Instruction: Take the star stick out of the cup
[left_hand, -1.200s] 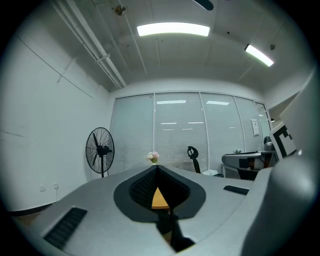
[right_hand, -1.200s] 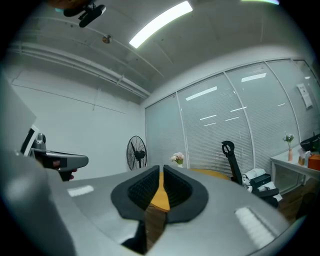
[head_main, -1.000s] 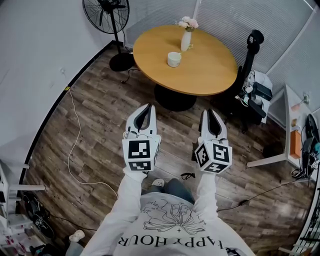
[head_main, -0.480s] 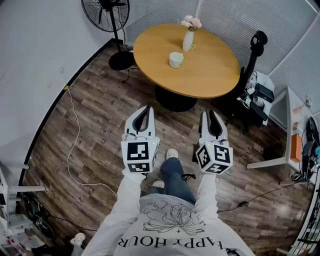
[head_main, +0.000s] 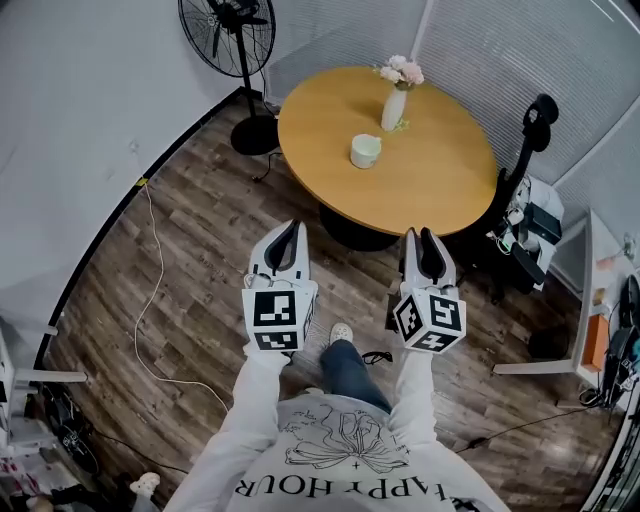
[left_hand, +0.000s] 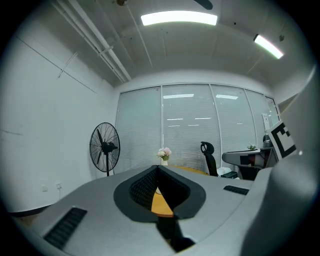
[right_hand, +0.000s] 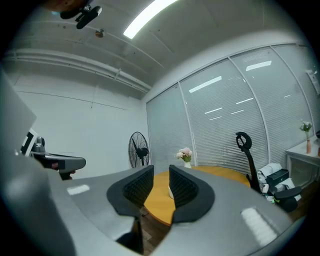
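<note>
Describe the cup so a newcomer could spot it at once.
Find the round wooden table ahead of the person. Near its middle sits the cup, beside the vase. It is squat and pale; the vase is taller, slim and holds pink flowers.

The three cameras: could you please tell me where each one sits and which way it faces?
Head view: on the person's head, looking steeply down at the floor, table, cup; shows sleeves, a leg, left gripper, right gripper.
Left gripper view: on the left gripper, looking level over its shut jaws toward the fan; right gripper's cube at right.
Right gripper view: on the right gripper, level; its empty jaws have just been opening; left gripper at left.
Shared: all three show table, fan, vase.
</note>
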